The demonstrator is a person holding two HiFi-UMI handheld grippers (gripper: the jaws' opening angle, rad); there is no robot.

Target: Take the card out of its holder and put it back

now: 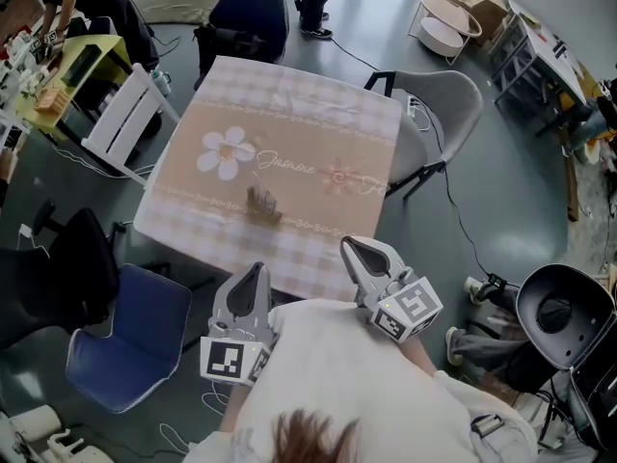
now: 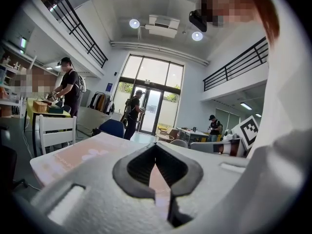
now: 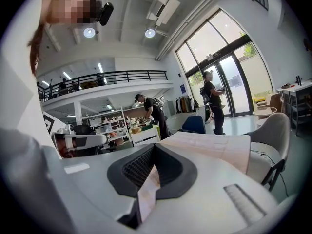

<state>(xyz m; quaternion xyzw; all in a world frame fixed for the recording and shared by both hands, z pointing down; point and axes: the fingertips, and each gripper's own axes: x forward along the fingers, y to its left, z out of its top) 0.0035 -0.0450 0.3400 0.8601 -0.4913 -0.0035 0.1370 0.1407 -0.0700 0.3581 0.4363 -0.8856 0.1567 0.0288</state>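
Seen from my head, the holder (image 1: 263, 204) near the counter's (image 1: 318, 104) middle is too small to make out what it carries. My hands are hidden behind the left gripper (image 1: 257, 270), the right gripper (image 1: 348, 246) and my shirt (image 1: 337, 384), which also cover part of the counter's near edge. In both gripper views, each gripper's own body hides the holder.

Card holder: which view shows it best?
The head view. The card holder stands there in plain sight on the tablecloth, unobstructed, though small. Neither the left gripper view nor the right gripper view shows it; each shows only a stretch of tablecloth beyond its own gripper.
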